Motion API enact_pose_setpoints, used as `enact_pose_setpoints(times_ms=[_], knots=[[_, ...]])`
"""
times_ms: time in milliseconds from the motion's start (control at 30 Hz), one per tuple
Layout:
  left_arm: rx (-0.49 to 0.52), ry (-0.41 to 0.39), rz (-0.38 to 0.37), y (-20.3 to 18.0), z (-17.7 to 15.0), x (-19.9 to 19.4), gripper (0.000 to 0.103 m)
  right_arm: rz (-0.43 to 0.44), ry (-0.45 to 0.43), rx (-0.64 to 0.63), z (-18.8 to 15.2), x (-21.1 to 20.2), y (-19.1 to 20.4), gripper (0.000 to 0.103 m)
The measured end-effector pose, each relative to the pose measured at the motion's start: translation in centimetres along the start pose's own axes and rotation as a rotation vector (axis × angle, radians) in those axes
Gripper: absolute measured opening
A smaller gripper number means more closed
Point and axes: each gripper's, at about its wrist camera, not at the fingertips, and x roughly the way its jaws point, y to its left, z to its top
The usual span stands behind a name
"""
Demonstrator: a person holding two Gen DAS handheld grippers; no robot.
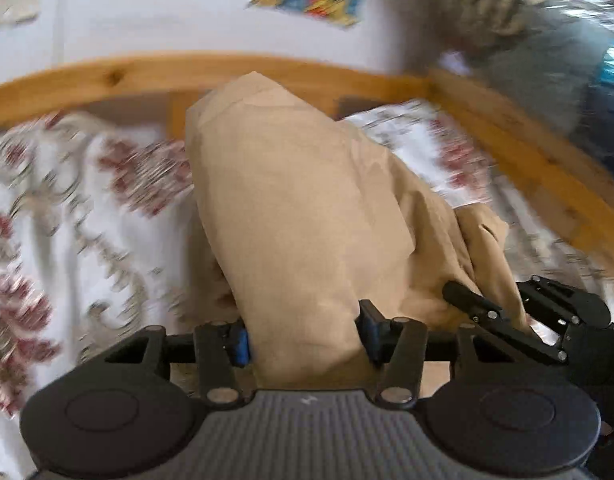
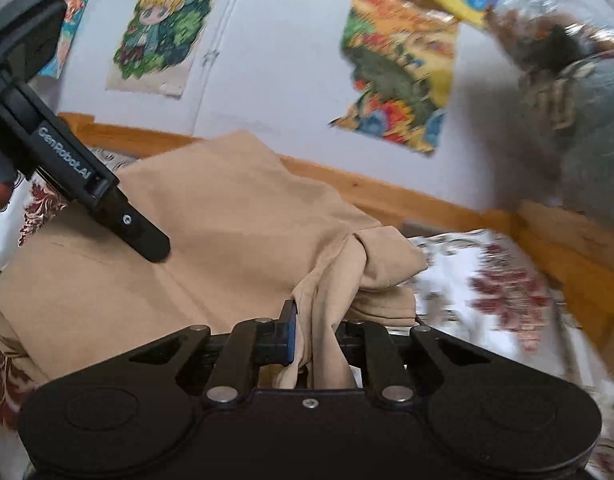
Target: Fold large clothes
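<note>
The bed (image 1: 67,216), with its floral sheet and wooden frame (image 1: 267,66), filled both views. On it lay the tan garment (image 1: 299,200), bunched and lifted toward you. Your left gripper (image 1: 305,338) stood part open with a thick fold of that garment between its pads; the blur left contact on both sides unclear. Your right gripper (image 2: 315,340) was narrow, pinching a gathered strip of the cloth. Posters (image 2: 399,72) hung on the wall behind.

One tan garment (image 1: 307,200), two tools (image 1: 303,344) (image 2: 313,340).
</note>
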Motion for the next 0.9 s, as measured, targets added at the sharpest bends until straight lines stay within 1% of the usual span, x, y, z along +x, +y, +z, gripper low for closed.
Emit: enact_pose_setpoints(times_ms=[67,100,133,167,200,267,333,367,400,433,467,500,533,567,600,767,900], knots=[[-0.041,0.071,0.051,1.5,-1.1,2.1,0.061,0.037,0.094,0.033,-0.6,2.2,0.5,0.016],[-0.094,0.108,0.066,2.4,-1.9,3.1,0.065,0.051,0.149,0.053,-1.3,3.3,0.5,0.019],[-0.163,0.117,0.065,3.4,-2.6,3.6,0.069,0.042,0.185,0.056,-1.9,3.8,0.5,0.022],[-0.216,0.109,0.055,4.1,-3.0,3.8,0.070,0.037,0.204,0.055,-2.3,4.1,0.4,0.032],[-0.258,0.098,0.040,4.7,-3.4,3.8,0.070,0.034,0.208,0.066,-2.5,4.1,0.1,0.038],[-0.246,0.095,0.048,4.4,-3.3,3.7,0.072,0.032,0.206,0.103,-2.5,3.7,-0.8,0.045],[-0.200,0.094,0.084,3.3,-3.0,3.7,0.076,0.024,0.209,0.123,-2.7,3.4,-1.4,0.050],[-0.183,0.093,0.098,3.1,-3.1,3.6,0.077,0.013,0.210,0.129,-2.9,3.1,-1.7,0.055],[-0.171,0.089,0.109,2.8,-3.1,3.6,0.081,0.002,0.209,0.137,-3.1,3.0,-1.9,0.061],[-0.161,0.088,0.118,2.4,-3.2,3.5,0.085,-0.005,0.207,0.152,-3.3,2.8,-2.3,0.063],[-0.154,0.087,0.125,2.1,-3.4,3.3,0.087,-0.013,0.202,0.170,-3.4,2.4,-2.6,0.066],[-0.151,0.082,0.130,1.6,-3.6,3.2,0.092,-0.029,0.195,0.188,-3.8,1.9,-2.9,0.073],[-0.154,0.075,0.128,1.3,-3.9,3.0,0.099,-0.051,0.188,0.199,-4.2,1.4,-3.0,0.076],[-0.160,0.072,0.123,1.6,-4.5,2.8,0.101,-0.074,0.182,0.199,-4.5,0.9,-3.2,0.083],[-0.170,0.069,0.121,1.5,-4.9,2.5,0.102,-0.096,0.173,0.197,-4.9,0.4,-3.4,0.087],[-0.245,0.034,0.159,0.8,-6.1,0.4,0.102,-0.153,0.101,0.220,-5.6,-2.6,-3.9,0.090],[-0.231,-0.028,0.208,-0.7,-6.2,-2.0,0.102,-0.152,0.056,0.197,-5.4,-4.3,-4.4,0.092]])
